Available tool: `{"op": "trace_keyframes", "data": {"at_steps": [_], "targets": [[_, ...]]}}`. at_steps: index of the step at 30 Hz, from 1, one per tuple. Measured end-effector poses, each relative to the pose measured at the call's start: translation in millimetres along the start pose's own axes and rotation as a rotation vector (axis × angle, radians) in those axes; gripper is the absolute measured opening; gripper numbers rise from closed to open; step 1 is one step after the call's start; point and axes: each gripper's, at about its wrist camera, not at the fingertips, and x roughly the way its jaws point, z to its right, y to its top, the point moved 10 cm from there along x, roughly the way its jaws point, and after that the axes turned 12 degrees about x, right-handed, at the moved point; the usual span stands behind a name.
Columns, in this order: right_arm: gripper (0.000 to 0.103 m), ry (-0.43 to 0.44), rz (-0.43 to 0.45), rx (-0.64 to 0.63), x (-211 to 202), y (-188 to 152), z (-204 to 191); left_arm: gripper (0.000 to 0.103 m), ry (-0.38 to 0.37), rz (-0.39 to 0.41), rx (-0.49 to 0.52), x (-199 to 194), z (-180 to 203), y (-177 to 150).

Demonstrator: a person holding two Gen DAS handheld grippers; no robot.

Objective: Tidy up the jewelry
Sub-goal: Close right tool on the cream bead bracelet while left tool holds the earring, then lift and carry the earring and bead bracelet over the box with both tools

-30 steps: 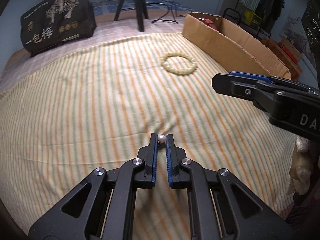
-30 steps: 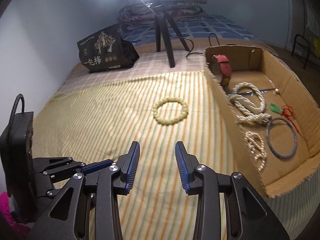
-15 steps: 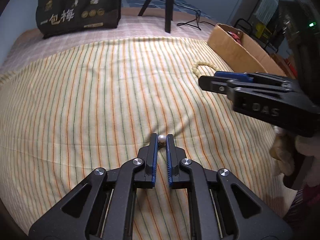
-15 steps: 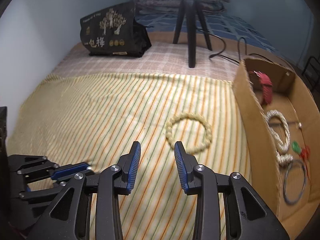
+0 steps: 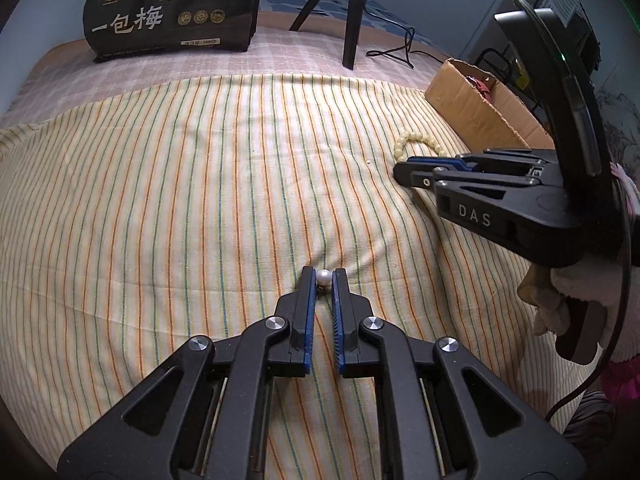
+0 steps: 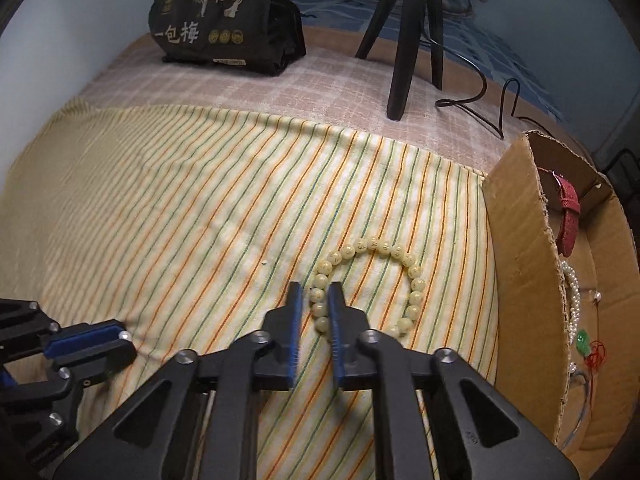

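Left wrist view: far left up top there's a black bag (image 5: 172, 4) with gold trees and white lettering, sitting on the checked cover at the back of the bed. Everything nearer lies on a striped sheet (image 5: 160, 184). Bottom middle, the left hand-held gripper (image 5: 324, 280) is pinched tight on a small pearl (image 5: 323, 278) right at its tips, down against the sheet. Further right, a beige bead bracelet (image 5: 416, 145) lies flat on the sheet, just beside the wall of a cardboard box (image 5: 468, 108). The right hand-held gripper (image 5: 400, 170) comes in from the right with its tips at the bracelet, held by a gloved hand (image 5: 560, 292).

Right wrist view, same deal: the left hand-held gripper's blue-padded tips poke in at the lower left edge, tripod (image 6: 408, 40) legs stand behind on the cover. In the middle the right hand-held gripper's jaws are closing, with the left side of the bracelet's loop between them; the pads sit right up against those beads. Rightmost, the box holds a red strap (image 6: 568, 216), a pearl strand (image 6: 573, 296) and a green and red charm (image 6: 588, 346).
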Motion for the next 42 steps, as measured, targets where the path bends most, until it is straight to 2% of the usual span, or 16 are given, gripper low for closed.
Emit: {"op": "trace_keyframes", "data": {"at_steps": [3,10,17,27,42], "targets": [[0.006,-0.007,-0.004,-0.011,-2,-3,-1,0.007,0.001,-0.002,-0.011,-3,-1,0],[0.006,0.044,-0.005,0.018,-19,-17,-1,0.006,0.006,0.003,-0.052,-13,-9,-1],[0.006,0.081,0.046,0.027,-52,-24,-2,0.006,0.013,0.025,-0.060,-34,-7,-1],[0.006,0.123,0.121,0.058,-104,-40,4,0.006,0.021,0.068,-0.019,-62,15,5],[0.006,0.109,0.225,0.084,-163,-52,38,0.006,-0.007,0.123,0.021,-88,54,26]]}}
